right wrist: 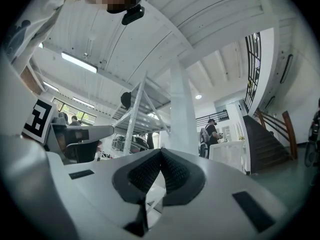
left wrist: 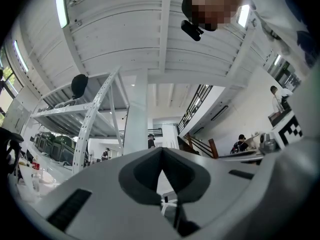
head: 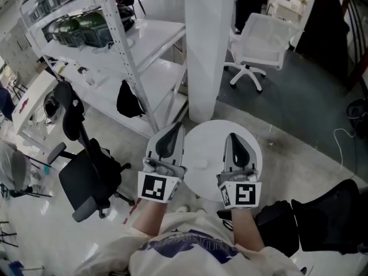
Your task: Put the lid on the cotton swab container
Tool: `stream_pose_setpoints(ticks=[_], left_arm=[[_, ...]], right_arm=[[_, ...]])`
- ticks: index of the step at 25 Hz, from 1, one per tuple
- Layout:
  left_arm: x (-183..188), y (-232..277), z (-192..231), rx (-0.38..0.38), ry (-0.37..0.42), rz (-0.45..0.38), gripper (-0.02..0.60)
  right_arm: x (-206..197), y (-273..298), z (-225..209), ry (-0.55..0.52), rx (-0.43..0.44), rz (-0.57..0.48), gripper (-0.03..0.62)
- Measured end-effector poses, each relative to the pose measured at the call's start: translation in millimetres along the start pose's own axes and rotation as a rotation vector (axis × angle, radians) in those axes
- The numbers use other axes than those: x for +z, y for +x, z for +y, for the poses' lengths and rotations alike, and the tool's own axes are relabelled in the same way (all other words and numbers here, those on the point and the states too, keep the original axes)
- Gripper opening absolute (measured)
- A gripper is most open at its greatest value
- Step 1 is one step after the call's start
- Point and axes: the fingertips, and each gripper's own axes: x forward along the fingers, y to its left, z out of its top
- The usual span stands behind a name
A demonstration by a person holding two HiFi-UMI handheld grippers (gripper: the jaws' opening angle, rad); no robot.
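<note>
Head view: left gripper (head: 177,126) and right gripper (head: 230,137) are hovering side by side over a round white table (head: 256,154).
Left gripper view: jaws are pressing together, holding nothing.
Right gripper view: jaws are meeting too, empty.
Cotton swab container (head: 199,163): showing only as a faint pale shape near the table's middle, between the grippers.

Left gripper (head: 177,126) and right gripper (head: 231,137): matt grey plastic shells; the right's dark pads (right wrist: 175,174) look ribbed. Counter (head: 204,148) smooth, white. Shelf (head: 122,42) of white perforated metal. Floor (head: 40,234) glossy.
</note>
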Motion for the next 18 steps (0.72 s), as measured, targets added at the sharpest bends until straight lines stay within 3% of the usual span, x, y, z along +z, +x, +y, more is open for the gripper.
stream_pose_setpoints(ticks=[9, 18], left_arm=[[-1, -8, 1, 0.012, 0.027, -0.004, -0.005], [2, -12, -3, 0.009, 0.003, 0.004, -0.005]], right_arm=[[0, -4, 6, -0.023, 0.002, 0.002, 0.009], [9, -9, 12, -0.040, -0.002, -0.020, 0.009]])
